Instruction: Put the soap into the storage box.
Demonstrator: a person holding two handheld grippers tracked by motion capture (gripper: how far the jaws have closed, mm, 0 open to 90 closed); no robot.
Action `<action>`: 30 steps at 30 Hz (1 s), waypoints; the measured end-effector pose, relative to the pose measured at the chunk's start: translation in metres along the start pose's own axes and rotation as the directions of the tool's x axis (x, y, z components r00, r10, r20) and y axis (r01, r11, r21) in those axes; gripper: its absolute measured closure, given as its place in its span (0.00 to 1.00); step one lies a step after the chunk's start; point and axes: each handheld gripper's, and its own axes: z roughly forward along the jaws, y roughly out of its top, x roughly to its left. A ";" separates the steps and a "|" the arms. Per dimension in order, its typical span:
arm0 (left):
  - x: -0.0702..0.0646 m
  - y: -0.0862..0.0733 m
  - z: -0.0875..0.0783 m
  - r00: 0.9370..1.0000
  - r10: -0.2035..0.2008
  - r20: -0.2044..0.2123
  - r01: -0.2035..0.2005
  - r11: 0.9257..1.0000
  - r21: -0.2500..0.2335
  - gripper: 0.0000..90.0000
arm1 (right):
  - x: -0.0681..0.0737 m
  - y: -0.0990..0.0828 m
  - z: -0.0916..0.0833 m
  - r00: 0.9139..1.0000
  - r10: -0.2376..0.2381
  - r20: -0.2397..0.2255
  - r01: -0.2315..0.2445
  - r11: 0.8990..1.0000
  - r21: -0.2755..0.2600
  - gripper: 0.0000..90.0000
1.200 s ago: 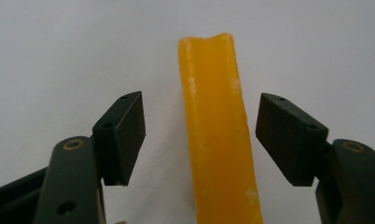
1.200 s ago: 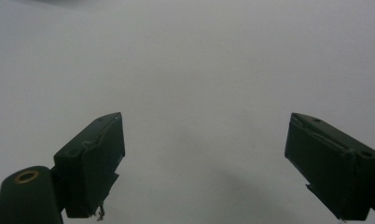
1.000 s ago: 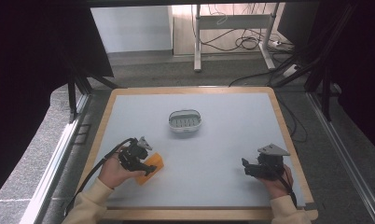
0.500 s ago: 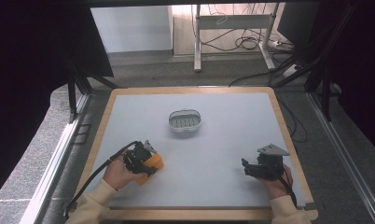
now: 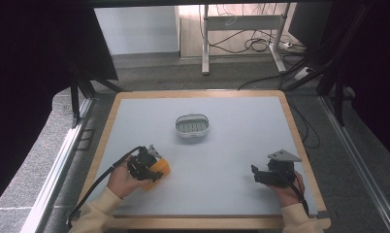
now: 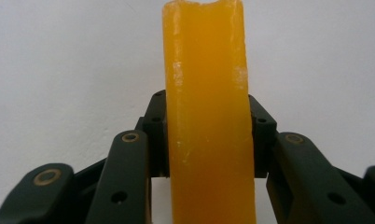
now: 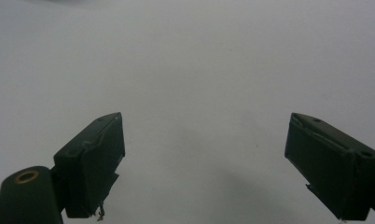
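Left gripper (image 6: 206, 135) has just closed on a waxy orange soap bar (image 6: 206, 116) — right gripper (image 7: 204, 163) gapes wide.

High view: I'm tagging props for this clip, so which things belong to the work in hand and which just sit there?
In the work:
- orange bar, clamped between the jaws of the left gripper, which have just been closing on it
- white dish at mid-table, likely where it goes

Just there:
- right gripper, open, holding nothing
- cables on the floor beyond the table

A lab-like test room: framed work table (image 5: 300, 141), dark curtains (image 5: 33, 58), floor cables (image 5: 261, 43).
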 end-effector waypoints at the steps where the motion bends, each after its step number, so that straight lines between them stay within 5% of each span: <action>1: 0.001 0.000 -0.002 1.000 -0.001 0.003 0.001 1.000 -0.009 0.69 | 0.000 0.000 0.000 1.000 0.000 0.000 0.000 1.000 -0.001 0.14; 10: 0.002 -0.001 -0.015 1.000 -0.003 0.003 0.004 0.998 -0.070 0.69 | 0.001 0.001 0.000 1.000 -0.002 0.001 0.002 1.000 -0.002 0.14; 30: 0.008 -0.004 -0.027 1.000 -0.002 -0.004 0.001 0.995 -0.102 0.69 | 0.001 0.000 0.000 1.000 -0.002 0.004 0.002 1.000 0.001 0.14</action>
